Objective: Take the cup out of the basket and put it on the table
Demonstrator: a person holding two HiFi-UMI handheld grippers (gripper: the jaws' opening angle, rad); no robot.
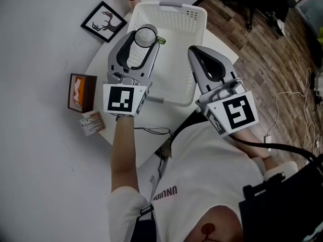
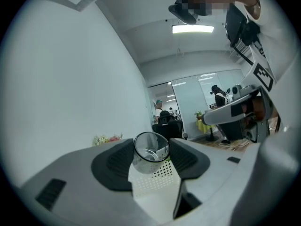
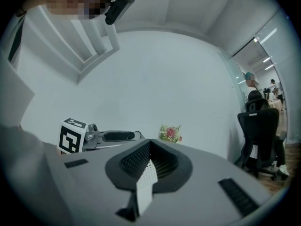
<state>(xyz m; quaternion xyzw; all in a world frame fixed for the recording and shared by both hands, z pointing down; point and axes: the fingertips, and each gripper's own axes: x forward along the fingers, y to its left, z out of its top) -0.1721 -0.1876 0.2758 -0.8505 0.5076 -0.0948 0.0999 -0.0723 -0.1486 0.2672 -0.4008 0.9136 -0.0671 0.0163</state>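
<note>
Two grippers: we hold one in each hand, both reaching out over the white basket (image 1: 194, 19).
Left gripper (image 1: 145, 32): we have its jaws clamped on the clear cup (image 2: 149, 154), with a dark pad against each side of it.
Cup: we carry it between the left jaws. From the head view it sits over the basket's left rim with its round mouth showing from above. In the left gripper view the basket's perforated wall shows just beneath it. It is not on the table (image 1: 99, 64).
Right gripper (image 1: 196, 52): we keep its jaws closed tip to tip with nothing between them. It hangs over the right side of the basket.
Basket: it stands on the white table, and we can see nothing else inside it.
Table's left edge: we see a framed deer picture (image 1: 104, 21), a brown tissue box (image 1: 82, 93) and a small card (image 1: 92, 123). All three are well apart from the cup.
</note>
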